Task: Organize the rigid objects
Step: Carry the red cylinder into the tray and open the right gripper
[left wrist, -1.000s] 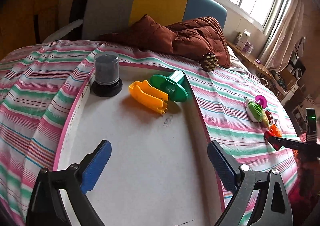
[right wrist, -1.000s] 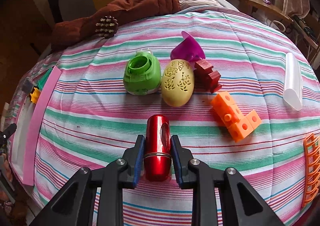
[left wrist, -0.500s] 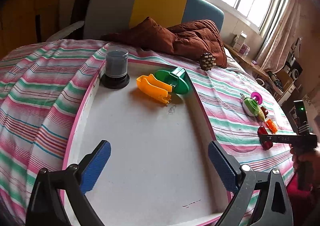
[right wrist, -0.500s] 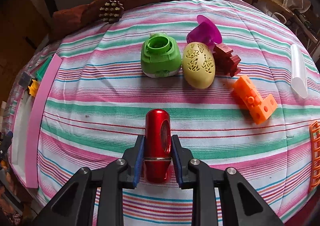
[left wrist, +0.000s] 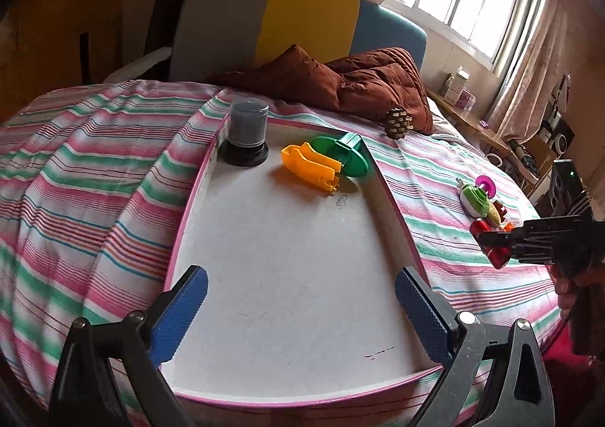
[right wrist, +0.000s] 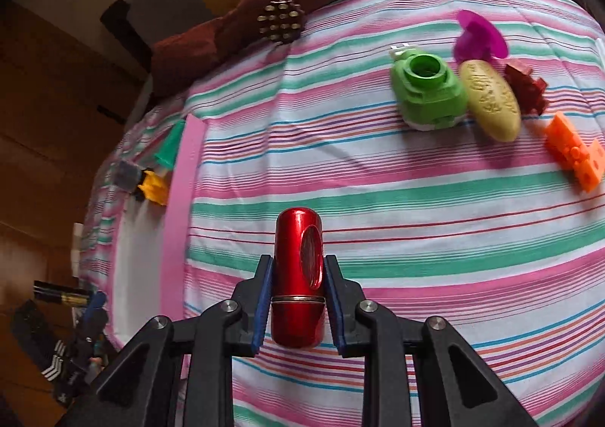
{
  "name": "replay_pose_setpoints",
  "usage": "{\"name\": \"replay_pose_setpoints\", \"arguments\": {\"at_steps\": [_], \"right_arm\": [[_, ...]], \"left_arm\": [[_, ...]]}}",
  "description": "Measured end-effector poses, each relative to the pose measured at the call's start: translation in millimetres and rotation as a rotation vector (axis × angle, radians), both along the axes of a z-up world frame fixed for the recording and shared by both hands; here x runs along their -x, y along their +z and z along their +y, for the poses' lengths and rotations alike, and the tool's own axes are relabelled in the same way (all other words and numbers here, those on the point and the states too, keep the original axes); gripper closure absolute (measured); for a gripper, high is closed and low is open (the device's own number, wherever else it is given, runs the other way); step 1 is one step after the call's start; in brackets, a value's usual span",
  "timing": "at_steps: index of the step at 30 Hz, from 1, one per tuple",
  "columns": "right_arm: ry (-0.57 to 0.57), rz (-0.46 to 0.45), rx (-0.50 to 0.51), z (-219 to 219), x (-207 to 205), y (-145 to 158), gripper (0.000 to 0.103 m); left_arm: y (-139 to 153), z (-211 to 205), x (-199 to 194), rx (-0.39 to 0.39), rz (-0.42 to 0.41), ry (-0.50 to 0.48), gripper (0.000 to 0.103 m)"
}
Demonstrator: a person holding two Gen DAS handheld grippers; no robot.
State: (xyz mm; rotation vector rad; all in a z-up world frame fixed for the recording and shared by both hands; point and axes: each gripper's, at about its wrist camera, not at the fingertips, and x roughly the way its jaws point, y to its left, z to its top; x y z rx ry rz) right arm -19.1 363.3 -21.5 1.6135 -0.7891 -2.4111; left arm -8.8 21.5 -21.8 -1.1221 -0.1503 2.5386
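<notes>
Left wrist view shows three things already in the pink-rimmed tray [left wrist: 382, 177] on the bed: a grey capped cylinder [left wrist: 247, 128], a yellow clip [left wrist: 310, 166] and a green disc piece [left wrist: 342, 155], so I'd call it well under halfway. My right gripper [right wrist: 297, 300] has its fingers clamped on the red capsule [right wrist: 298, 276], above the striped sheet and short of the tray, while the left gripper [left wrist: 300, 306] hangs wide and empty over it. Still loose: green holder [right wrist: 429, 94], yellow egg [right wrist: 491, 102], dark red block [right wrist: 527, 88], orange bricks [right wrist: 574, 155], purple funnel [right wrist: 480, 36] (no readable labels anywhere, just embossed swirls on the egg).

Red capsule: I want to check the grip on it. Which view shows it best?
The right wrist view: the red capsule fills the centre, clamped between both pads. The left wrist view shows it small at the edge, partly hidden.
</notes>
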Motion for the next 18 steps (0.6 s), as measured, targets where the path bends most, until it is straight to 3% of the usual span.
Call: {"name": "replay_pose_setpoints", "arguments": {"at_steps": [8, 18], "right_arm": [[0.191, 0.055, 0.045, -104.5, 31.1, 25.4, 0.078], [0.381, 0.030, -0.069, -221.7, 87.6, -0.1, 0.078]], "left_arm": [[-3.0, -18.9, -1.1, 0.014, -0.028, 0.058, 0.003], [2.5, -50.1, -9.4, 0.022, -0.010, 0.158, 0.003]]}}
